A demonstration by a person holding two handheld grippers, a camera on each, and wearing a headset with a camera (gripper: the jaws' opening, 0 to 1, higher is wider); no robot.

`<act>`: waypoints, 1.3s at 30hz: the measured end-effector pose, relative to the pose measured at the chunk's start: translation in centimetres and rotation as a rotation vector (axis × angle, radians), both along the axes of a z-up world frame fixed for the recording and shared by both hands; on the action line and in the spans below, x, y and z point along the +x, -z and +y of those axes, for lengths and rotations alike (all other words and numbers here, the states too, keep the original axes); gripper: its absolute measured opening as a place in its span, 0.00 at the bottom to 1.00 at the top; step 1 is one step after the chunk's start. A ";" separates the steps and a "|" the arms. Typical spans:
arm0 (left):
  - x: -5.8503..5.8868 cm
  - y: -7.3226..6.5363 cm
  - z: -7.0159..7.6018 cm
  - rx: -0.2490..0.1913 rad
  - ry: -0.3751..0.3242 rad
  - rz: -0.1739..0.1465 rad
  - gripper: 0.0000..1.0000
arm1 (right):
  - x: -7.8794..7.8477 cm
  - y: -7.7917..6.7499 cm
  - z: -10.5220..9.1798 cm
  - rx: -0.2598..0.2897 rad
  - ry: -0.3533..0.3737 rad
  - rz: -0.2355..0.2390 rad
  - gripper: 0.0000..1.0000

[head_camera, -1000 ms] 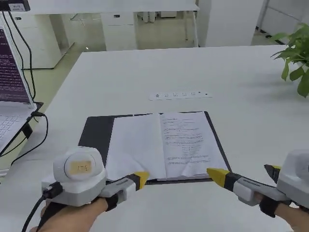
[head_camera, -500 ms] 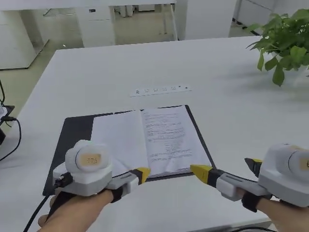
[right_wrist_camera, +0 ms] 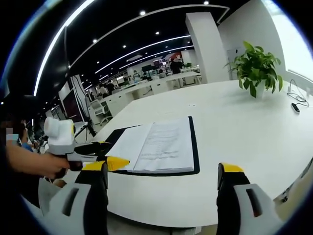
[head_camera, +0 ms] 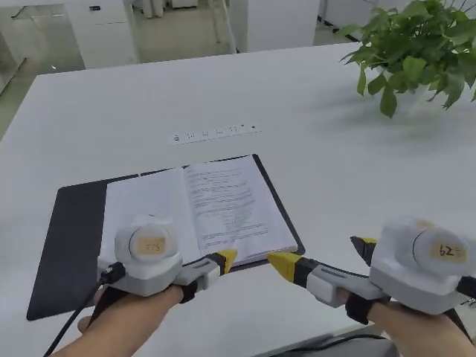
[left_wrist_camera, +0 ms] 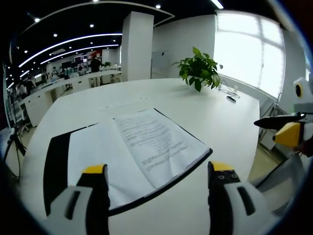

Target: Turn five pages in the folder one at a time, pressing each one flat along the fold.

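Head view: the folder [head_camera: 71, 223] lies open and flat on the white bench [head_camera: 335, 171], toward your near left. From the left you see its black inner cover, then a blank page [head_camera: 145, 204], then the fold, then a printed page [head_camera: 227, 208] lying level on the right half. Beyond the folder, a small socket strip [head_camera: 214, 134] is set into the bench top.

Your left gripper [left_wrist_camera: 159, 169] sits at the folder's near edge. In the left gripper view its fingers are spread wide and hold nothing. One finger is over the near part of the blank page. The other is over bare bench past the folder's near right corner. In the head view one yellow fingertip [head_camera: 223, 258] overlaps the near edge close to the fold. Whether it touches the paper is unclear from this angle. A dark cable [head_camera: 71, 327] trails from this gripper toward you.

Your right gripper [head_camera: 323, 253] is just right of the folder's near right corner, over bare bench, pointing left toward the other gripper's tip. The two tips are near each other but apart. In the right gripper view its fingers are also wide and empty, with the folder lying ahead between them.

Far right on the bench, well apart from the folder, stands a leafy green plant [head_camera: 416, 44].
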State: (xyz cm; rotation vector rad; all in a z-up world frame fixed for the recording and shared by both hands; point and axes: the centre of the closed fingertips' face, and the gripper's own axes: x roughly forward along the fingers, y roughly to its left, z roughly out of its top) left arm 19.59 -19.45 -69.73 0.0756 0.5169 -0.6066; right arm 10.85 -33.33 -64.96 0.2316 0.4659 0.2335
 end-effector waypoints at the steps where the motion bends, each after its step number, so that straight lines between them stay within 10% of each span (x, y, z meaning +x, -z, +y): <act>1: 0.1 0.1 -0.4 -0.001 0.010 -0.005 0.82 | 0.0 0.0 0.0 0.000 0.001 0.000 0.92; 19: 3.9 4.8 -6.7 0.043 0.119 -0.047 0.68 | -0.1 -0.6 -0.1 -0.006 0.050 -0.027 0.87; 34: 6.1 8.1 -8.5 0.074 0.083 -0.014 0.58 | 0.0 -1.1 -0.7 0.012 0.119 -0.054 0.79; 39: 6.1 8.4 -8.5 0.066 0.072 -0.059 0.57 | -0.1 -0.7 -0.7 0.013 0.127 -0.044 0.79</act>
